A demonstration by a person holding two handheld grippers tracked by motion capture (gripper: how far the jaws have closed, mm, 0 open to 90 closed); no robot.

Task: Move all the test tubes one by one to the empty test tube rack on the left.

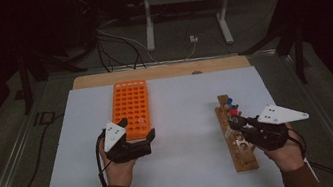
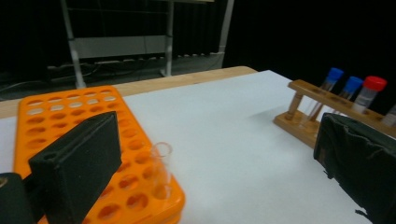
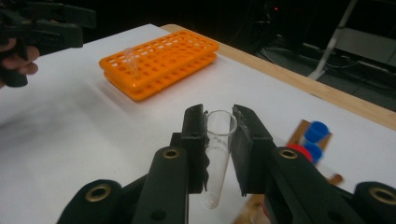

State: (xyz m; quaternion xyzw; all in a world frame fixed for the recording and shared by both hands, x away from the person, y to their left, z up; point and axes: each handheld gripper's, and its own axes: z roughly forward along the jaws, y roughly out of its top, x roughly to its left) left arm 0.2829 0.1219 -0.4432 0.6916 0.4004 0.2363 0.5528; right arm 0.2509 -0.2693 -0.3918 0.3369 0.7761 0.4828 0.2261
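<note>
Standing in orange rack [image 2: 84,140]: one clear tube [image 2: 161,168].

Wooden rack [image 3: 322,154] mostly behind right gripper's fingers [image 3: 196,135]; clear tube [image 1: 232,133] too small in high view.

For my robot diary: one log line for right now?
right tool: shut on clear tube | left tool: open, by orange rack

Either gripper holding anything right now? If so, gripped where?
The right gripper is shut on a clear uncapped test tube, pinched just below its open rim. The left gripper is open and holds nothing.
</note>
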